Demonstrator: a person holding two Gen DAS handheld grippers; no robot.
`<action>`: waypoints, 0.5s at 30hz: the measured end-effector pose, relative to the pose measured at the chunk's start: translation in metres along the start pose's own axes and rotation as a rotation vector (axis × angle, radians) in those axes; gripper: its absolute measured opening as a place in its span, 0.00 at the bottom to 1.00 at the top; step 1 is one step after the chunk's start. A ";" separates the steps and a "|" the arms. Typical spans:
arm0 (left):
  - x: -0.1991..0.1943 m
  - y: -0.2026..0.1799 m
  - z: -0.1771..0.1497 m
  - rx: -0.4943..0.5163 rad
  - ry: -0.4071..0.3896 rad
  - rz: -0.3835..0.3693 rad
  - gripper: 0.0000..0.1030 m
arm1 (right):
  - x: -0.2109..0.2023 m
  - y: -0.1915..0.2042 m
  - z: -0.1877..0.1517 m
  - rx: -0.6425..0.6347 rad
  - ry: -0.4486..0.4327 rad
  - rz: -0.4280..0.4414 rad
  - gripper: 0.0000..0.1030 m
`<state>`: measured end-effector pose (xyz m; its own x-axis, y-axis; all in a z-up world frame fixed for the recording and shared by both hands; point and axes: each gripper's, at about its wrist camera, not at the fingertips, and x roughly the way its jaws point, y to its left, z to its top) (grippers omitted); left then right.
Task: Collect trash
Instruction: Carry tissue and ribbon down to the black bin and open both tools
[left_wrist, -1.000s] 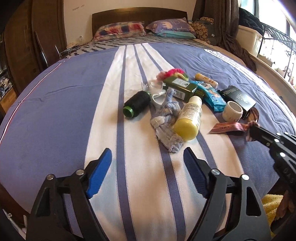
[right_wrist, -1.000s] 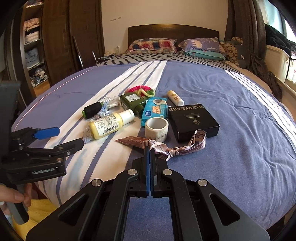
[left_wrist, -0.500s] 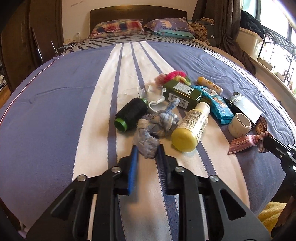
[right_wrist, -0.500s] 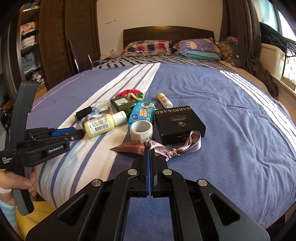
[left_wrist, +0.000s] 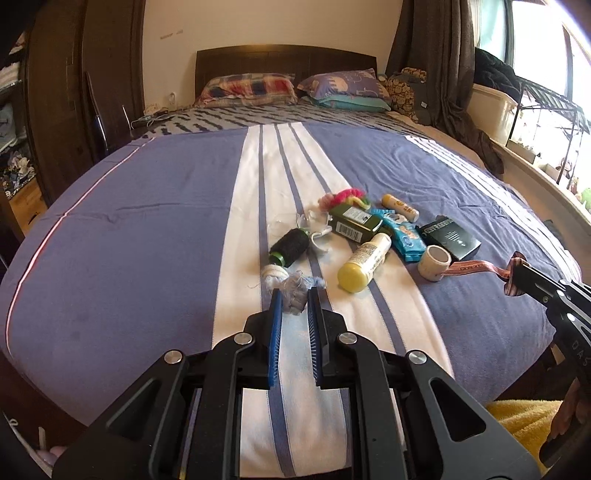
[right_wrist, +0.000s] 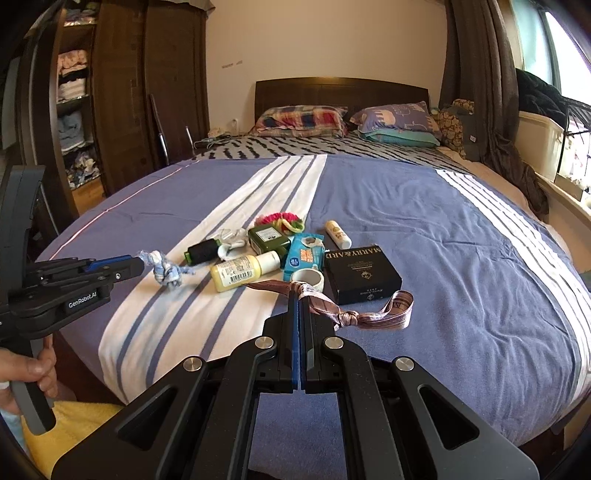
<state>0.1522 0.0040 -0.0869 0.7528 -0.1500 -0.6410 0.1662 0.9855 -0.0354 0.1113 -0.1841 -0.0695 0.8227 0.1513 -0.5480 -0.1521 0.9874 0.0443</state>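
Grippers are both held over the near end of a bed (left_wrist: 147, 229) covered in a blue spread with white stripes.

Left gripper (left_wrist: 293, 295): pitched downward toward the spread, seen in the right wrist view as a black body with blue pads, carried by a hand (right_wrist: 26, 373) wrapped around its grip at the lower left. Its jaws are closing, with a narrow gap left between the blue pads. A knotted blue-and-white rag (left_wrist: 293, 290) is pinched between the fingertips; in the right wrist view the rag (right_wrist: 164, 269) hangs off the gripper tip above the white stripe, clear of the other items.

Right gripper (right_wrist: 298, 295): also angled downward, jaws fully closed, pads meeting. A brown printed ribbon (right_wrist: 332, 302) with a knot is clamped at the tips; one end trails left toward a roll of tape (right_wrist: 308, 277), the other loops to the right in front of a black box (right_wrist: 362, 275). In the left wrist view the ribbon (left_wrist: 476, 266) is seen stretched from the right gripper's tip toward the tape roll.

Remaining items, clustered on the spread beyond both grippers: a yellow bottle (right_wrist: 243, 271) lying on its side, a black spool (right_wrist: 201, 251), a green box (right_wrist: 267, 238), a blue packet (right_wrist: 304, 254), a small yellow tube (right_wrist: 337, 233), a pink and green scrunchie (right_wrist: 280, 219). Whether the held ribbon's loop touches the spread cannot be told.
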 end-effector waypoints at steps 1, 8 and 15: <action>-0.011 -0.002 0.000 0.004 -0.016 0.001 0.12 | -0.007 0.002 0.001 -0.002 -0.010 -0.001 0.02; -0.079 -0.013 -0.005 0.027 -0.098 0.000 0.12 | -0.054 0.010 -0.001 -0.015 -0.062 -0.027 0.02; -0.134 -0.024 -0.013 0.041 -0.161 0.013 0.12 | -0.102 0.014 -0.005 -0.020 -0.114 -0.066 0.02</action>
<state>0.0392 0.0019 -0.0103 0.8467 -0.1513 -0.5100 0.1791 0.9838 0.0054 0.0228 -0.1858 -0.0177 0.8882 0.0920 -0.4502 -0.1061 0.9943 -0.0061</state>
